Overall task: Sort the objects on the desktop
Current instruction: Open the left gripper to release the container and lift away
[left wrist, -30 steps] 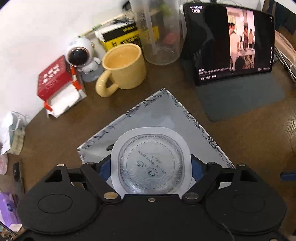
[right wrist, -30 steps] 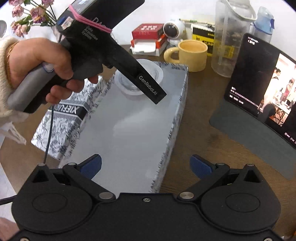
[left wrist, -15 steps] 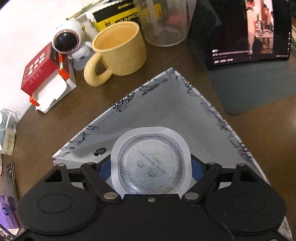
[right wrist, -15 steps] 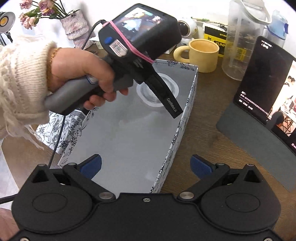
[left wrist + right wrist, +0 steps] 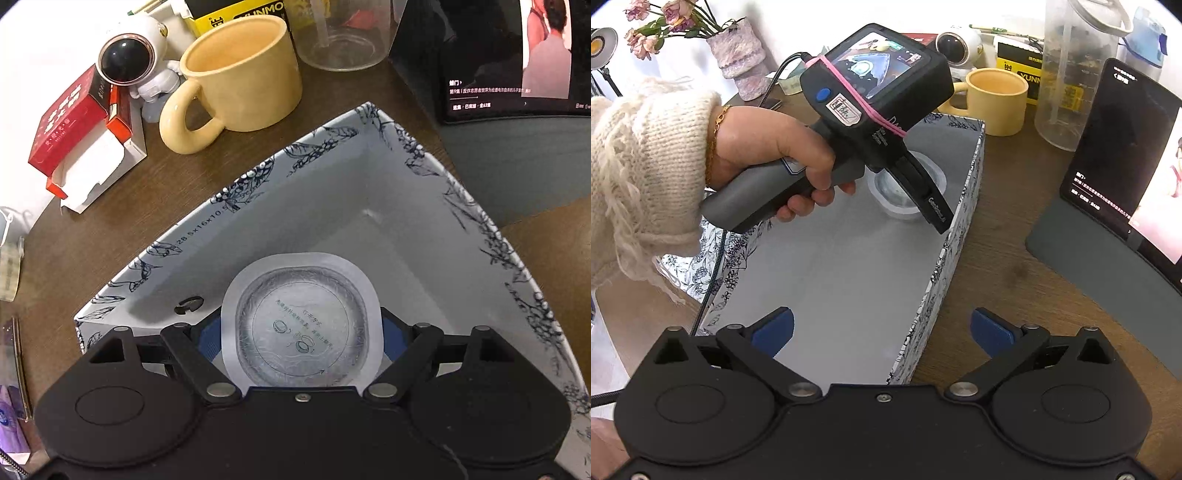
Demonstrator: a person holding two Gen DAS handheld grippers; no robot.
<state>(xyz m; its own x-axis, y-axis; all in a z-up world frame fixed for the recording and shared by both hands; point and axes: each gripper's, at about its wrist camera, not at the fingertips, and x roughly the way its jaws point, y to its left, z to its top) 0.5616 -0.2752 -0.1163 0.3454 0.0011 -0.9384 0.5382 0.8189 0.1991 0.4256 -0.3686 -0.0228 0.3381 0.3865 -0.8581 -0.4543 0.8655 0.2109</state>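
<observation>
My left hand-held gripper [image 5: 301, 332] is closed on the sealed cup [image 5: 301, 325], pads against its two sides, holding it inside the far corner of the patterned box [image 5: 369, 177] on the table [image 5: 110, 229]. To place it well I'd lower it flat until the base meets the box floor, then ease the pads apart without dragging it. My right hand-held gripper [image 5: 882, 328] hangs wide open and empty over the box's near end
</observation>
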